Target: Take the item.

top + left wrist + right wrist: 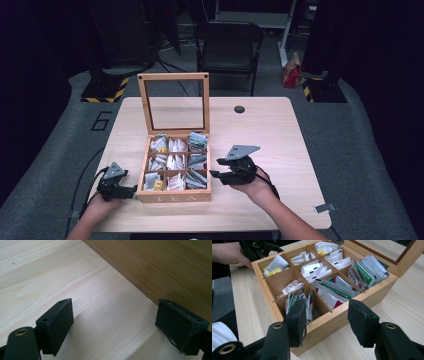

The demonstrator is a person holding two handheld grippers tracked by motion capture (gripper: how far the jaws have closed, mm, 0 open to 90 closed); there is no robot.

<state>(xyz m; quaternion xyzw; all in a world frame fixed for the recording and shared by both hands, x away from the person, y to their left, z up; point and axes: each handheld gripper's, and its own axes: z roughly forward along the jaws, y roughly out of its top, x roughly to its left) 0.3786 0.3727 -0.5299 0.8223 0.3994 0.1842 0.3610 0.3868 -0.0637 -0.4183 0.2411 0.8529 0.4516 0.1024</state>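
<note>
A wooden tea box [173, 196] marked TEA stands open on the table, its glass-paned lid [173, 103] upright at the back. Its compartments hold several tea bags [338, 290] in white and green wrappers. My left gripper [131, 191] rests low on the table at the box's left side, jaws open and empty; the left gripper view has the box's bamboo wall [162, 267] just beyond the right jaw. My right gripper [215, 175] hovers at the box's right side, open and empty. In the right gripper view its jaws straddle the box's near wall [329, 322].
The light wood table [270, 135] has free room to the right of the box and behind it. A round dark hole [239, 109] sits near the far edge. A black chair [227, 47] stands beyond the table. A small metal clip [324, 207] lies at the right front corner.
</note>
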